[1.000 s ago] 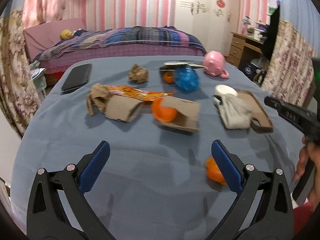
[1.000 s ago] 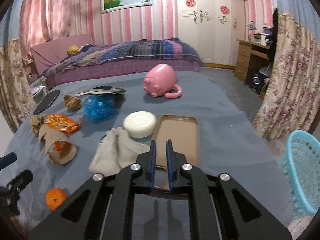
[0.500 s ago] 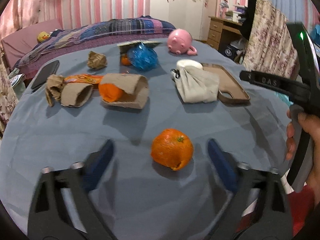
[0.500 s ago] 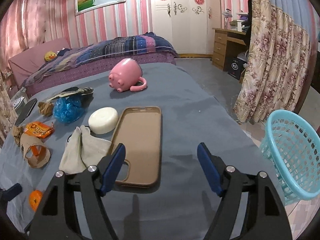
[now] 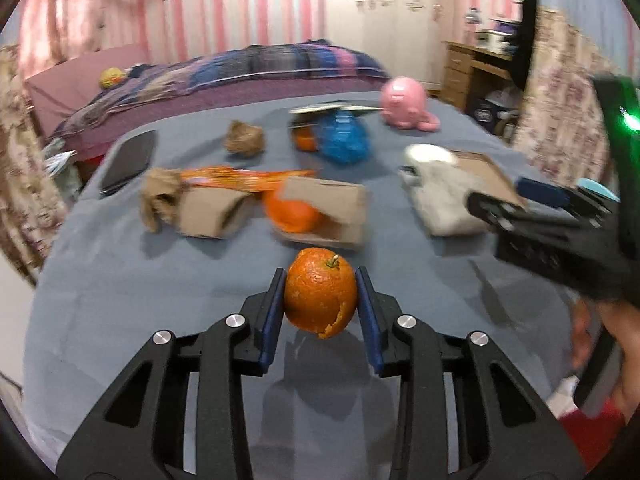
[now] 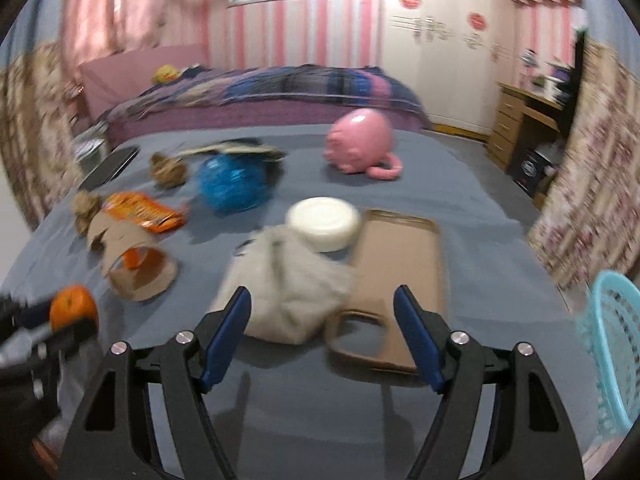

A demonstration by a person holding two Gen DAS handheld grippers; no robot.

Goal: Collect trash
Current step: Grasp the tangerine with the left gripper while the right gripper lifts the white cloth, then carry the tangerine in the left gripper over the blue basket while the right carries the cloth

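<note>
On a worktop [image 5: 120, 300] w/ a grey-blue cloth, in a pink-striped bedroom, two hand-held grippers work side by side. Left gripper [image 5: 320, 300] sits low near the front edge; its blue-padded fingers [image 5: 270, 320] are closing on a torn orange peel [image 5: 320, 298], one pad on each side, touching or very nearly so. The peel is whole-looking, stem up, ragged at the bottom.

Right gripper [image 6: 322, 334] has its fingers [image 6: 226, 336] well apart, easing inward slightly, nothing clamped. Past them, between the pads in view, lie a crumpled grey-white cloth [image 6: 288, 292] and the near end of a brown phone case [image 6: 400, 272]. A white round puck [image 6: 324, 228] touches the cloth's far side.

Other litter further back: cardboard tube [image 6: 136, 268] w/ orange peel inside, orange snack wrapper [image 6: 140, 210], crumpled brown paper ball [image 5: 244, 140], blue plastic bag [image 5: 344, 136]. Pink pig-shaped mug [image 6: 360, 142] lies on its side at the back. Dark phone [image 5: 128, 160] at far left.

Turquoise mesh basket [image 6: 612, 340] stands off the worktop's right edge. Frames are motion-blurred.
</note>
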